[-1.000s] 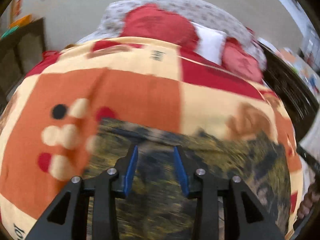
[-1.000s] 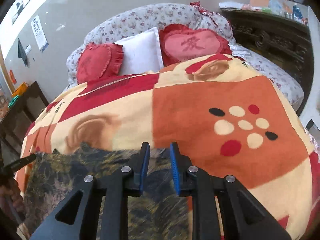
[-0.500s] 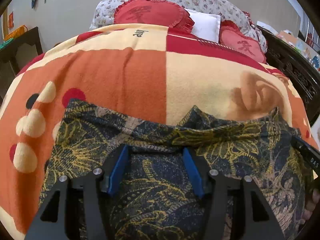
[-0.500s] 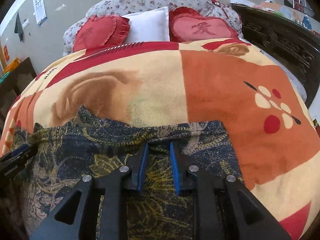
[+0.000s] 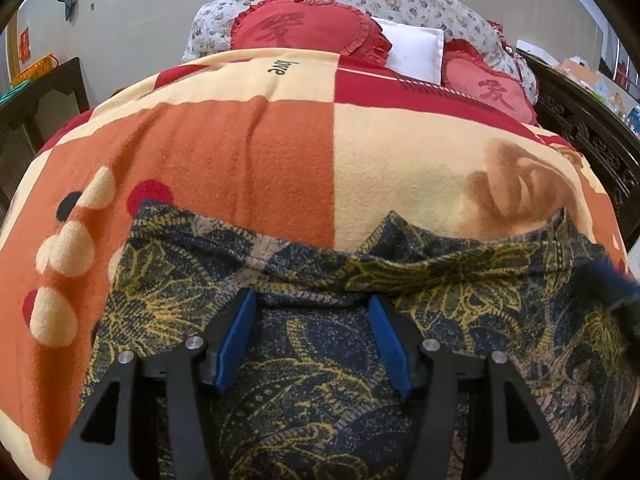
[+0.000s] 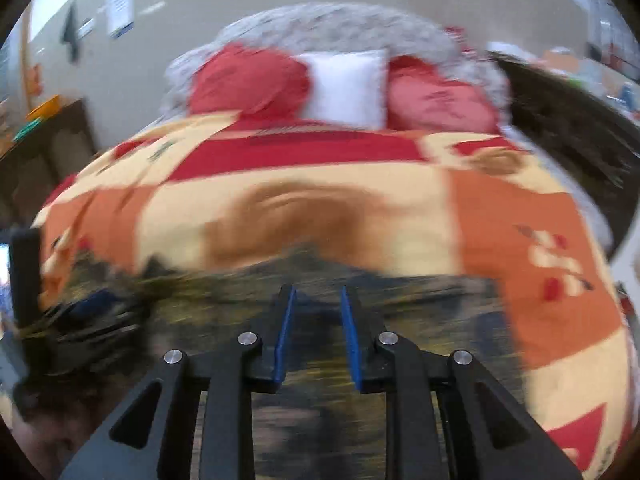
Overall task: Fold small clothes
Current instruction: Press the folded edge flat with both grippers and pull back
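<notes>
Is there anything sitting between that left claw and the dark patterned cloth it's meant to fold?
Nothing visible. The left gripper hangs right over the patterned garment, its jaws opening with only bare cloth showing between them. The garment lies spread on the blanket, with nothing on top.

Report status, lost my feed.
Left gripper jaws opening, nothing between them. Right gripper blurred, grip unclear. Patterned garment flat on blanket. Nothing obstructing.

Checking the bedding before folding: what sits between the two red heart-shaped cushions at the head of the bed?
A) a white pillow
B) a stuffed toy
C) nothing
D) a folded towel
A: a white pillow shows between the two red heart cushions.
</notes>
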A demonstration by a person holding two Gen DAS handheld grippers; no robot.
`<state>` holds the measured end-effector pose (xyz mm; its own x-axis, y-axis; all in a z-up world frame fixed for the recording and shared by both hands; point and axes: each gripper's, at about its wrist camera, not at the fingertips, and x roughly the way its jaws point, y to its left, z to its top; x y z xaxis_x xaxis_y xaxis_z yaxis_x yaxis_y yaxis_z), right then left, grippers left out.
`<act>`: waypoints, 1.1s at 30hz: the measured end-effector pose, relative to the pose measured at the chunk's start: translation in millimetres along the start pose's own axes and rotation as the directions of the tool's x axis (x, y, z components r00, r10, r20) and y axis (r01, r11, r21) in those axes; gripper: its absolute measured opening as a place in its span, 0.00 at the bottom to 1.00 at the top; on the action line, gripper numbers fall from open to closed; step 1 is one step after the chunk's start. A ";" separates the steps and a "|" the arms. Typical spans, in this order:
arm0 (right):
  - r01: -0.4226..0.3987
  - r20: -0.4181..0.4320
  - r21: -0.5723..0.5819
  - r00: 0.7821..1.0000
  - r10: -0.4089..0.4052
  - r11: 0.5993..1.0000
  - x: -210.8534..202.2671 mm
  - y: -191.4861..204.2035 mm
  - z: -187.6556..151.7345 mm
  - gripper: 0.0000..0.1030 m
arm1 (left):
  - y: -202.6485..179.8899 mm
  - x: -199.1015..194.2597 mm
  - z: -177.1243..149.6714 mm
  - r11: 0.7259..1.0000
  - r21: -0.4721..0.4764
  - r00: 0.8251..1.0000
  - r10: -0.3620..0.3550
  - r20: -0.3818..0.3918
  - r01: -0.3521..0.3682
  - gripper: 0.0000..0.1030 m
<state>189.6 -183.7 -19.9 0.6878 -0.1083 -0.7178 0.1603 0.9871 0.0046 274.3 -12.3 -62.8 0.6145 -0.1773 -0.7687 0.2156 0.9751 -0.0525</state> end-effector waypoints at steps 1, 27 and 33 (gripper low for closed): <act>0.022 -0.033 -0.023 0.999 -0.022 1.000 13.5 4.8 -3.5 0.23 | -0.7 0.0 -0.7 1.000 -0.001 1.000 0.001 0.000 -0.001 0.61; -0.057 -0.014 0.085 0.998 0.058 0.995 -62.3 -79.3 -114.5 0.30 | 0.0 -9.2 2.3 1.000 0.029 0.999 -0.001 -0.051 0.003 0.62; -0.009 -0.004 0.027 1.000 0.010 1.000 -65.1 -71.5 -118.7 0.31 | 49.4 -119.5 -19.1 0.978 -0.079 0.981 -0.192 -0.007 0.191 0.62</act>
<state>49.3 -233.1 -56.1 0.6864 -0.0984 -0.7206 0.1725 0.9845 0.0299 197.0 59.6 14.3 0.5563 -0.3603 -0.7488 0.2684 0.9307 -0.2485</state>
